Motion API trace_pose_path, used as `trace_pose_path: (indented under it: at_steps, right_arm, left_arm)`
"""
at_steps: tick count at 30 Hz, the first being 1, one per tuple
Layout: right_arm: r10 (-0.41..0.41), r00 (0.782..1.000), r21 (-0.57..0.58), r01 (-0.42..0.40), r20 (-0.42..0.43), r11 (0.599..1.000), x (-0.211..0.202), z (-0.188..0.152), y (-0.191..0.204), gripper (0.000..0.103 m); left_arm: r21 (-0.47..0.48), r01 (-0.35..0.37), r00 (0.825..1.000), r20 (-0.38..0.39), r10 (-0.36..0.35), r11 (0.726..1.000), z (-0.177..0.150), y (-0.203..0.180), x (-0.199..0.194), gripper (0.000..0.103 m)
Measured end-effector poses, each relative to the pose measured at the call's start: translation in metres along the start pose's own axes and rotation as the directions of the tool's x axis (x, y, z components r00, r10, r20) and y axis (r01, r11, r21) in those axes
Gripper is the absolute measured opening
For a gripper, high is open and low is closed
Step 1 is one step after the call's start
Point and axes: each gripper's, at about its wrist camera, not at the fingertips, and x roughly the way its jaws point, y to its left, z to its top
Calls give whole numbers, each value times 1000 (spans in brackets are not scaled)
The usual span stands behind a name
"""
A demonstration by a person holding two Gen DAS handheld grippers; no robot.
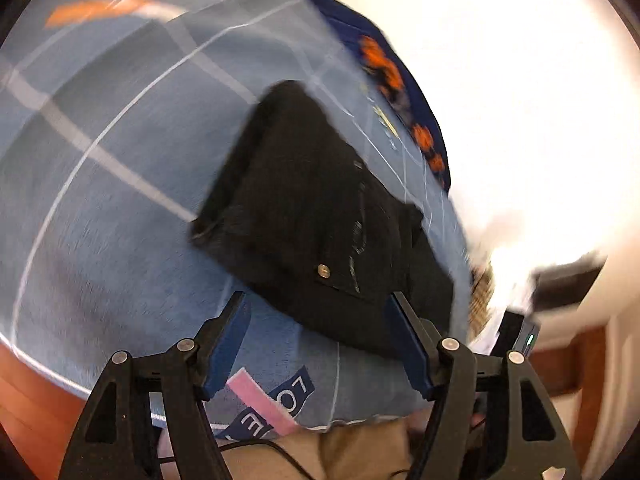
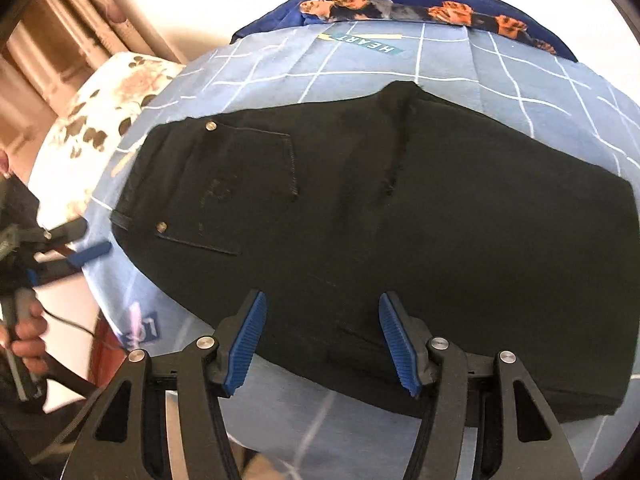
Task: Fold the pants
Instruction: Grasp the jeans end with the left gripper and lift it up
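Black pants (image 2: pixel 400 208) lie folded flat on a blue checked bed sheet (image 2: pixel 360 68), back pocket and rivets facing up. My right gripper (image 2: pixel 323 298) hovers open over the pants' near edge, its blue pads apart with nothing pressed between them. In the blurred left wrist view the same pants (image 1: pixel 320 200) stretch away from the near right. My left gripper (image 1: pixel 316 304) is open at their waist end, pads clear of the cloth. From the right wrist view, one blue finger (image 2: pixel 91 251) of the left gripper shows off the pants' left end, held by a hand (image 2: pixel 24 336).
A floral pillow (image 2: pixel 108 108) lies at the bed's left end. A dark blue blanket with orange prints (image 2: pixel 400 4) runs along the far side. Wooden bed frame (image 1: pixel 32 392) shows below the sheet. Beige trousers (image 1: pixel 360 452) of the person and a black cable are close under the left gripper.
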Motion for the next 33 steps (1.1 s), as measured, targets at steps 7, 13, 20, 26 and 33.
trace_pose_path:
  at_steps: [7, 13, 20, 26, 33]
  right_arm:
    - [-14, 1000, -19, 13, -8, 1000, -1, 6, 14, 60]
    - [-17, 1000, -28, 17, -17, 999, 3, 10, 20, 60]
    - [0, 999, -9, 0, -38, 1000, 13, 10, 18, 60]
    - [5, 998, -1, -5, -55, 1000, 20, 6, 18, 60]
    - [9, 998, 4, -9, -70, 1000, 29, 8, 19, 60]
  left_arm:
    - [-240, 37, 999, -6, -39, 970, 11, 47, 9, 65]
    - [-253, 72, 997, 0, -75, 965, 25, 54, 17, 58]
    - [-267, 94, 994, -28, -105, 959, 32, 59, 25, 58]
    - [-239, 107, 992, -39, -120, 965, 31, 66, 20, 57]
    - [-143, 101, 993, -52, -109, 985, 33, 50, 29, 56]
